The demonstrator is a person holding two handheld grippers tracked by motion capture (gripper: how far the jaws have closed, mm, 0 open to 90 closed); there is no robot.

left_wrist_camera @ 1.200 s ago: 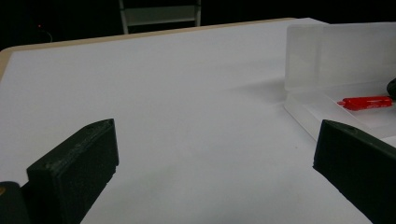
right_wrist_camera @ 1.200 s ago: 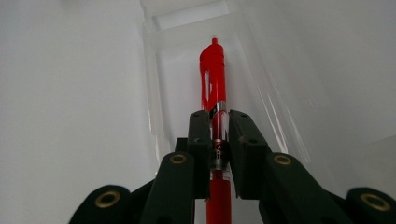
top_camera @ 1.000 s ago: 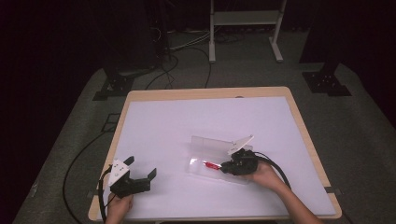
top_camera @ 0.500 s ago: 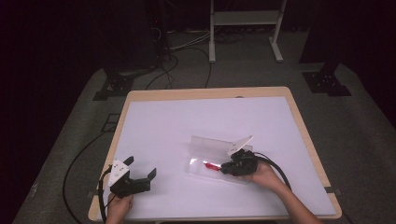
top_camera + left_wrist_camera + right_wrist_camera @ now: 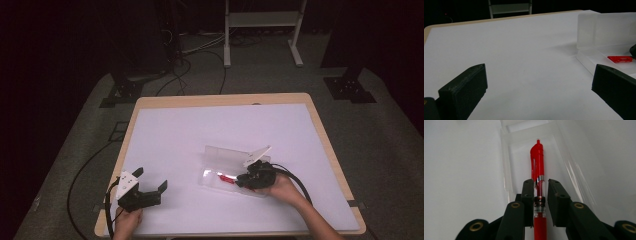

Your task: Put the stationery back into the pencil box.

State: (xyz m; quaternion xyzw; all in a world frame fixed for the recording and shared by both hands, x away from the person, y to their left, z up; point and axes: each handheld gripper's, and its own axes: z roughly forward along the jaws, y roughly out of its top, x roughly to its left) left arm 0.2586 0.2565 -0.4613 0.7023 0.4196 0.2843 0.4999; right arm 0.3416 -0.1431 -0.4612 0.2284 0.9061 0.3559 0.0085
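The red click pen [image 5: 538,177] is lying lengthwise in the tray of a clear plastic case [image 5: 216,156], which is sitting open a little toward four o'clock from the middle of the white table [image 5: 200,125], its lid standing up along the twelve o'clock edge. The right gripper [image 5: 244,181] is reaching into the case from the three o'clock side, and its jaws have just been opening: in the right gripper view the pen's barrel is passing between the two pads, brushing the left one while a narrow gap is showing at the right one, so the tongs are parting rather than pinching. The left gripper [image 5: 151,185] is resting near the table's seven o'clock corner, well apart from the case, its jaws spread wide with nothing between them; in the left gripper view the case wall [image 5: 604,30] and the pen's red end [image 5: 620,59] are sitting off toward two o'clock.

Judging from this, the placing of the pen in the case is looking all but done. What is left, most likely, is drawing the right gripper clear and swinging the lid down to close the case.
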